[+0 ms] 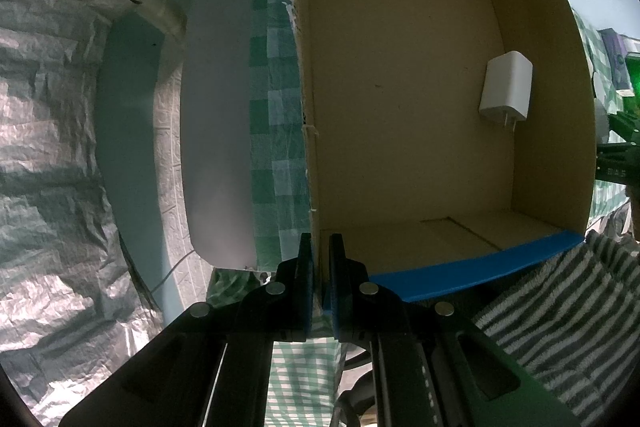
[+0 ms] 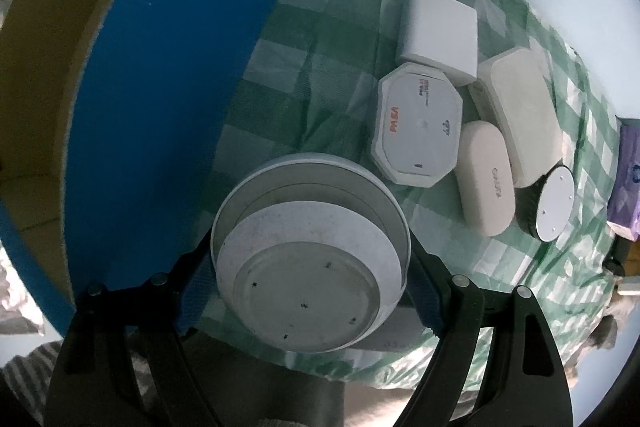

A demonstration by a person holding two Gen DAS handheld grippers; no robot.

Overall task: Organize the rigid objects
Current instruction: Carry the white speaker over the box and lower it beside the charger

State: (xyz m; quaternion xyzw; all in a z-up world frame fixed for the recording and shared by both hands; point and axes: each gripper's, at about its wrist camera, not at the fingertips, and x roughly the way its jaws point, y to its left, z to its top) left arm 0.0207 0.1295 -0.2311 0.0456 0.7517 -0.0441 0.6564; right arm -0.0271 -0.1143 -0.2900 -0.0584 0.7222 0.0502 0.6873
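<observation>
Cardboard box (image 1: 400, 107) sits on the checked cloth (image 2: 320, 39), its long axis running up the left wrist view; I have my left hand-held gripper (image 1: 320, 259) pinched tight on its near wall. One white charger (image 1: 506, 87) lies inside, prongs pointing toward me. My right hand-held gripper (image 2: 310, 267) clamps one round tin (image 2: 308, 259), flat face up. Beyond it I count five items: square case (image 2: 440, 27), octagonal box (image 2: 418, 131), oval case (image 2: 486, 179), rounded rectangular box (image 2: 524, 111), small disc (image 2: 554, 203).

One cardboard box (image 1: 400, 107), one white charger (image 1: 506, 89) inside, one round tin (image 2: 308, 259), five small cases on checked cloth (image 2: 320, 75)
</observation>
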